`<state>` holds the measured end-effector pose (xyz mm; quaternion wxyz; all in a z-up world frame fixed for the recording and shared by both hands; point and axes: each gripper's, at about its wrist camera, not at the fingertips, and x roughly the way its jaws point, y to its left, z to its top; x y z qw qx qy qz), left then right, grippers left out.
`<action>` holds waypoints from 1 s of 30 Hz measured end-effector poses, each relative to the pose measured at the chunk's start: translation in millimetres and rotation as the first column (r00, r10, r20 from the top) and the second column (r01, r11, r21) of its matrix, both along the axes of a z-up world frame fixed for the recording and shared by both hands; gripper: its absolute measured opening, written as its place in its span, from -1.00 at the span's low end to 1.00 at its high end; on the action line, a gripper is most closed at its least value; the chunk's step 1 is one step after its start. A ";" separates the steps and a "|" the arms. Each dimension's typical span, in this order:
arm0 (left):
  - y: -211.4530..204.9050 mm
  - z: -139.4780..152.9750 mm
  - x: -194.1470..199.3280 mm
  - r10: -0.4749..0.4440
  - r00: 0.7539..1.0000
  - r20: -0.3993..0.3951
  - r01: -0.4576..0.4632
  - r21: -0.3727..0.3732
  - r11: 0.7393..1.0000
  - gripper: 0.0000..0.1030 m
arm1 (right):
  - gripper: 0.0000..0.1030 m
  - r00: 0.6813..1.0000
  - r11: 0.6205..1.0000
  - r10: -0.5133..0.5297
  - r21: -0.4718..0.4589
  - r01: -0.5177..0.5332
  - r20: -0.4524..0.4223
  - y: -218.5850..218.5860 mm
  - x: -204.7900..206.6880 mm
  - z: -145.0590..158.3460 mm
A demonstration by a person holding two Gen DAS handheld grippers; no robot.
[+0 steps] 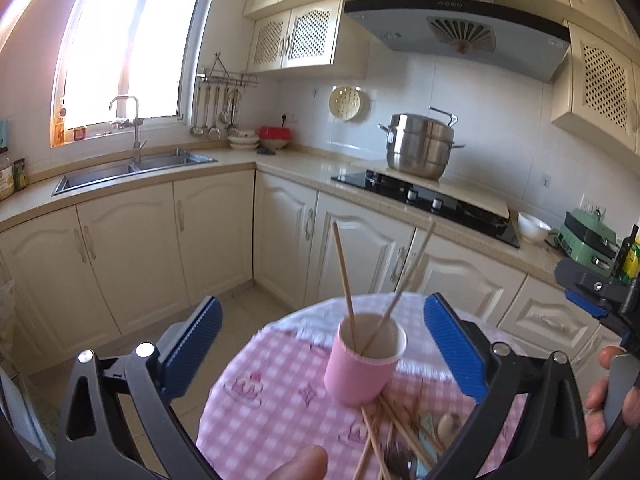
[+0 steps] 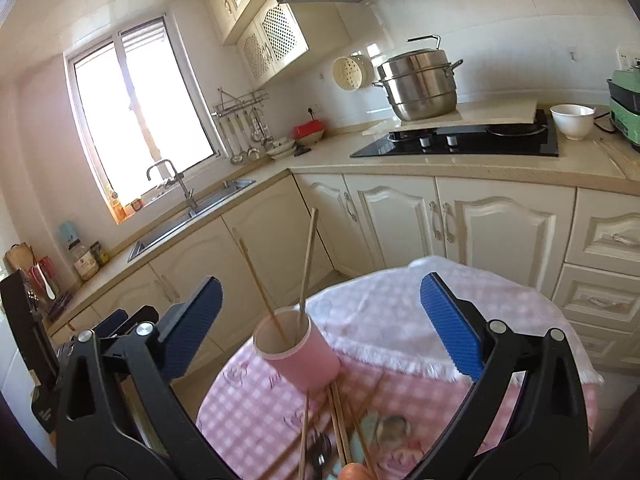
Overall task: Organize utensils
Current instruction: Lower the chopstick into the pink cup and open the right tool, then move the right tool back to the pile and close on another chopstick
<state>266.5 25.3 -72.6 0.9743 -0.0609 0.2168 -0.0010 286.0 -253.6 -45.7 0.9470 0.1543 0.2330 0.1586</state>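
Here, the pink paper cup [image 1: 362,364] stands upright on the round counter with a pink checked cloth [image 1: 260,392], holding two wooden chopsticks [image 1: 344,276]. More loose chopsticks [image 2: 340,420] lie just beside its base. The left tool [image 1: 320,344] and right tool [image 2: 320,328] are both released wide, grasping nothing.

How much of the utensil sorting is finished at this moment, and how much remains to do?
Done: two chopsticks stand in the pink cup. In hand: nothing; the left gripper and the right gripper are both open and empty. Left: several loose chopsticks and what looks like a spoon lie on the checked tablecloth near the cup. The job looks early.
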 end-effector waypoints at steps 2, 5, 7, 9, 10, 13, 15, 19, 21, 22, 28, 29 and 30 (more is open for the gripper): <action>-1.3 -4.2 -8.2 0.000 1.000 -0.014 0.000 0.017 1.000 0.91 | 0.89 1.000 1.000 0.006 0.003 -0.006 -0.021 -5.8 -9.7 -4.1; -3.4 -12.2 -15.8 -0.007 0.999 -0.047 0.008 0.034 0.999 0.91 | 0.89 0.998 1.000 0.006 -0.009 -0.007 -0.060 -9.9 -17.2 -12.4; -3.3 -18.1 -19.7 -0.012 0.998 -0.064 0.014 0.039 0.999 0.91 | 0.89 0.996 1.000 0.013 -0.006 -0.014 -0.087 -13.3 -21.0 -19.0; -5.2 -24.7 -20.4 -0.014 0.996 -0.084 0.018 0.049 0.999 0.91 | 0.89 0.993 1.000 0.029 0.007 -0.028 -0.119 -15.2 -25.0 -25.6; -4.8 -29.4 -20.8 -0.017 0.995 -0.101 0.023 0.056 0.998 0.91 | 0.89 0.991 0.999 0.034 0.011 -0.033 -0.127 -15.9 -27.3 -27.7; -4.2 -40.5 -20.1 -0.032 0.990 -0.135 0.040 0.056 0.998 0.91 | 0.89 0.990 0.999 0.049 -0.002 -0.050 -0.136 -15.7 -32.0 -34.1; -3.1 -50.6 -19.1 -0.039 0.986 -0.162 0.050 0.068 0.996 0.91 | 0.89 0.986 0.998 0.051 -0.028 -0.056 -0.160 -13.5 -31.8 -41.1; -3.1 -67.1 -14.8 -0.048 0.977 -0.209 0.068 0.089 0.994 0.91 | 0.89 0.976 0.995 0.071 -0.057 -0.084 -0.204 -7.8 -29.6 -55.2; -3.6 -75.0 -12.4 -0.055 0.971 -0.232 0.080 0.097 0.992 0.91 | 0.89 0.973 0.993 0.080 -0.068 -0.097 -0.219 -4.5 -29.4 -60.2; -3.9 -80.6 -10.5 -0.061 0.967 -0.248 0.089 0.101 0.991 0.91 | 0.89 0.971 0.992 0.085 -0.069 -0.103 -0.223 -3.1 -29.2 -62.2; -10.2 -109.4 0.2 -0.100 0.937 -0.334 0.145 0.112 0.983 0.91 | 0.89 0.962 0.989 0.087 -0.089 -0.114 -0.259 1.6 -27.2 -75.2; -11.8 -117.0 3.3 -0.110 0.926 -0.360 0.160 0.112 0.981 0.91 | 0.89 0.959 0.988 0.087 -0.099 -0.117 -0.271 2.3 -26.8 -79.4; -13.2 -122.9 5.6 -0.115 0.919 -0.377 0.169 0.113 0.979 0.91 | 0.89 0.956 0.987 0.088 -0.105 -0.121 -0.279 2.7 -26.1 -82.1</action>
